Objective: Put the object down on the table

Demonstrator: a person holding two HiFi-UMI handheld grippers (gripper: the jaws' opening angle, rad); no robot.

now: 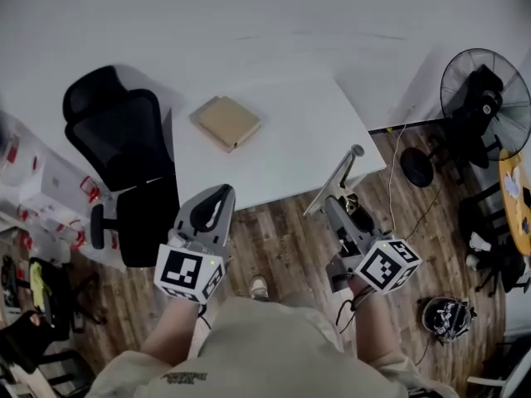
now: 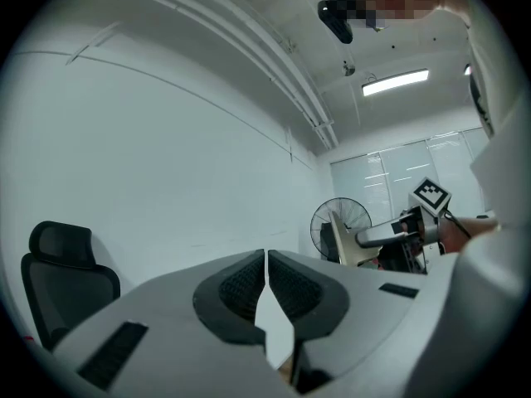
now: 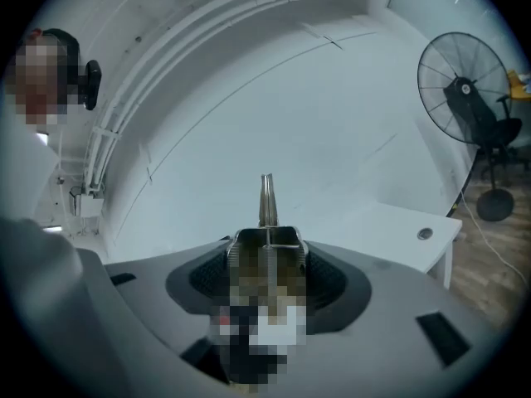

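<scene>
The right claw (image 1: 333, 204) is gripping a metal tool (image 1: 344, 171), with its jaws standing fairly wide around the tool's channel-shaped body. The tool is sticking out ahead of the claw, and its thin tip is pointing away from it. It is hanging in the air and is not resting on the tabletop (image 1: 299, 131). In the head view the tool's far end is showing over the tabletop's near right corner. The claw itself is hovering over the wooden floor (image 1: 282, 247), just short of that edge.

The left claw (image 1: 217, 196) is hovering to the left of the right claw, near the tabletop's front edge. Its jaws are pressing together with nothing between them.

A flat brown box (image 1: 226, 123) is lying on the tabletop ahead of the left claw, well apart from both claws. A black chair (image 1: 124, 148) is standing to the left of the left claw, just beside the tabletop. A fan (image 1: 485, 98) is standing on the floor, well off to the right of the right claw.
</scene>
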